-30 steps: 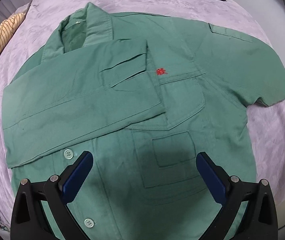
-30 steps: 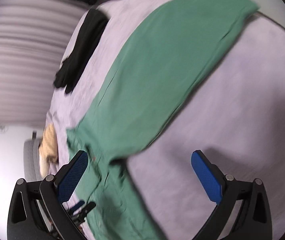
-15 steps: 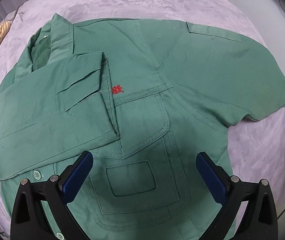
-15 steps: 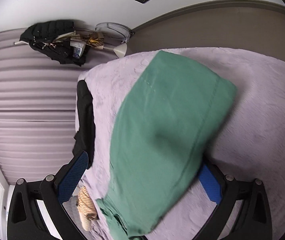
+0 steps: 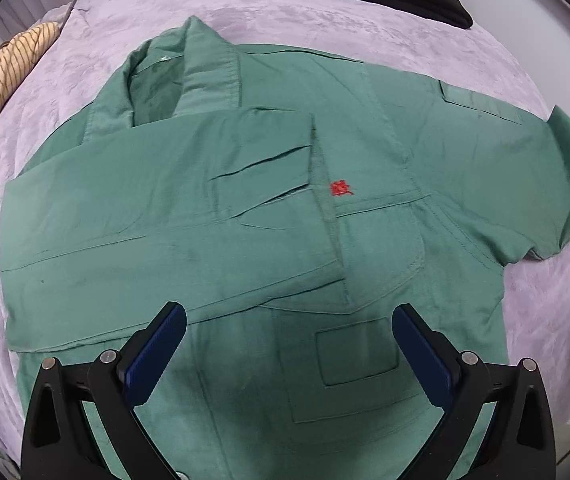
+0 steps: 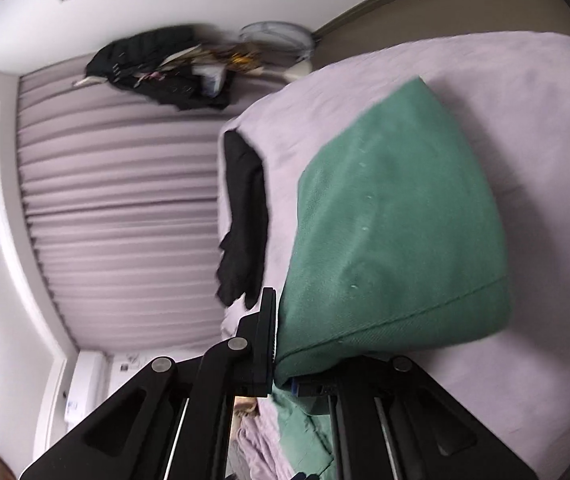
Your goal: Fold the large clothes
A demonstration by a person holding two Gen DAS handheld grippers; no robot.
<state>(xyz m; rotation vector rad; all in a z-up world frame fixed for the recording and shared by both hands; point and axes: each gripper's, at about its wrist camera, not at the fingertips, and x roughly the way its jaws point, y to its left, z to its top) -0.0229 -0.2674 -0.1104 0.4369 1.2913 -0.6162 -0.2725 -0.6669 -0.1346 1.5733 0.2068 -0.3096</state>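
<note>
With one sleeve folded across the green shirt (image 5: 269,216) on the bed (image 5: 285,12), the right claw (image 6: 281,364) is clenched on the other sleeve (image 6: 397,232) for folding inward, while the left claw (image 5: 289,356) hovers released above the front.

Our right gripper (image 6: 281,354), open half a second ago, now clamps the green sleeve (image 6: 397,240) at lower centre; left view pulled back.

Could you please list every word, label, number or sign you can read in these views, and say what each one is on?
No text can be read with certainty.
Red embroidered mark on the green shirt, above its chest pocket: too small to read.
Papers on the white appliance in the right wrist view: print too blurred to read.
</note>
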